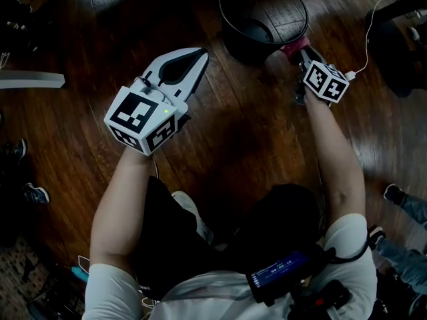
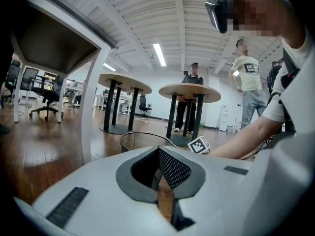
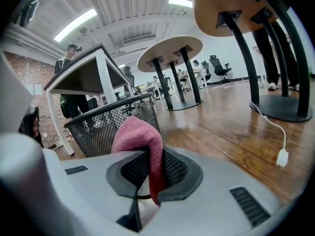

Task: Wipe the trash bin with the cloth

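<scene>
A black wire-mesh trash bin (image 1: 263, 17) stands on the wooden floor ahead of me; its mesh wall (image 3: 106, 127) fills the left of the right gripper view and its rim (image 2: 142, 136) shows low in the left gripper view. My right gripper (image 1: 298, 52) is shut on a pink cloth (image 3: 139, 136), which bulges out past the jaws right beside the bin's near right side. The cloth (image 1: 294, 46) looks to touch the bin wall in the head view. My left gripper (image 1: 200, 57) hovers left of the bin, shut with nothing in it.
Round tables on black pedestals (image 3: 177, 77) and a white table leg (image 2: 91, 107) stand around. A white cable with a plug (image 3: 282, 157) lies on the floor to the right. People (image 2: 248, 90) stand farther back. Shoes (image 1: 393, 193) are near my right side.
</scene>
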### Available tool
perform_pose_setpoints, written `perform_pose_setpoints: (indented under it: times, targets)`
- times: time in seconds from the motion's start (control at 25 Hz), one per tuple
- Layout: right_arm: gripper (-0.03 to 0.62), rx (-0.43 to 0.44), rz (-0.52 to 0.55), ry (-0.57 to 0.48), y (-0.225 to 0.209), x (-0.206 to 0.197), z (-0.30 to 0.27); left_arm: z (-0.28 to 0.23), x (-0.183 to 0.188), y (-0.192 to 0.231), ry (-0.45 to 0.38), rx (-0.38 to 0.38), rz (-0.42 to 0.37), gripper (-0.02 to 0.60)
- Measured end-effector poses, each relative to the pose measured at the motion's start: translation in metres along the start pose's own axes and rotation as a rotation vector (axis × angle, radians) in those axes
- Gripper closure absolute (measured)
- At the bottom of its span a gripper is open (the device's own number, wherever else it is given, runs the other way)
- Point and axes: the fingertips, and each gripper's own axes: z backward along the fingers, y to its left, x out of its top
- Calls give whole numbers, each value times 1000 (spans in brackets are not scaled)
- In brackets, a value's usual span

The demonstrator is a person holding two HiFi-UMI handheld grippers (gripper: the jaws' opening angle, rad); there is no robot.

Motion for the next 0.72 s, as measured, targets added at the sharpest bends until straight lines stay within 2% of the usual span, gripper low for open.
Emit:
perform_pose_setpoints:
  times: [0.16,0.24,0.4,0.56,0.64,0.72]
  targets:
    - [548,-19,64,1,2,-8,19,-1,0,1,2,-9,9,571]
    - [547,8,90,21,15,-27,38,-1,0,1,-1,-11,17,571]
    - [548,159,156,97,73,-73,55,-3,-1,3,-3,-14,25,571]
    - [548,348,233,183,147,-111,35,-2,-5,2,11,-17,15,571]
    - [548,403,212,210,173,-117,17,0,-6,2,13,-14,13,571]
    - [548,424,161,215,190,-113,-4,3,-4,5,7,-8,21,571]
